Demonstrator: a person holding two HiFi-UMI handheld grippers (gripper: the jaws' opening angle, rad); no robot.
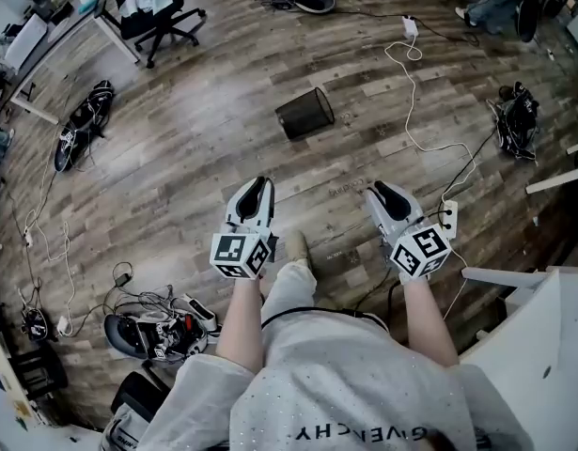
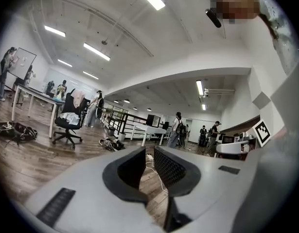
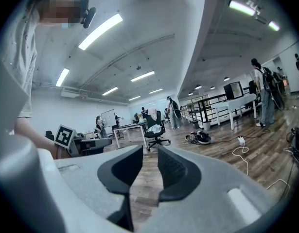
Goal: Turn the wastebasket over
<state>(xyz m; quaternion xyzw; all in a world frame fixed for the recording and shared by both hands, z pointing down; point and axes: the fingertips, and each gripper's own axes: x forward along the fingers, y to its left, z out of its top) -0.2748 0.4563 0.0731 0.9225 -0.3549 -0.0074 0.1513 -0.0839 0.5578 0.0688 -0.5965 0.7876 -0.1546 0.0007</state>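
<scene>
The wastebasket (image 1: 304,113) is black mesh and lies on its side on the wooden floor, well ahead of both grippers. My left gripper (image 1: 260,184) is held level in front of the person's body, its jaws a narrow gap apart with nothing between them (image 2: 149,161). My right gripper (image 1: 378,188) is alongside it, jaws apart and empty (image 3: 150,164). Neither gripper touches the wastebasket. It does not show in either gripper view.
A white cable (image 1: 411,92) runs from a plug down to a power strip (image 1: 448,216) by my right gripper. A black office chair (image 1: 162,12) and desk stand at the far left. Bags and gear (image 1: 82,125) lie about, a tangle of equipment (image 1: 157,332) at lower left.
</scene>
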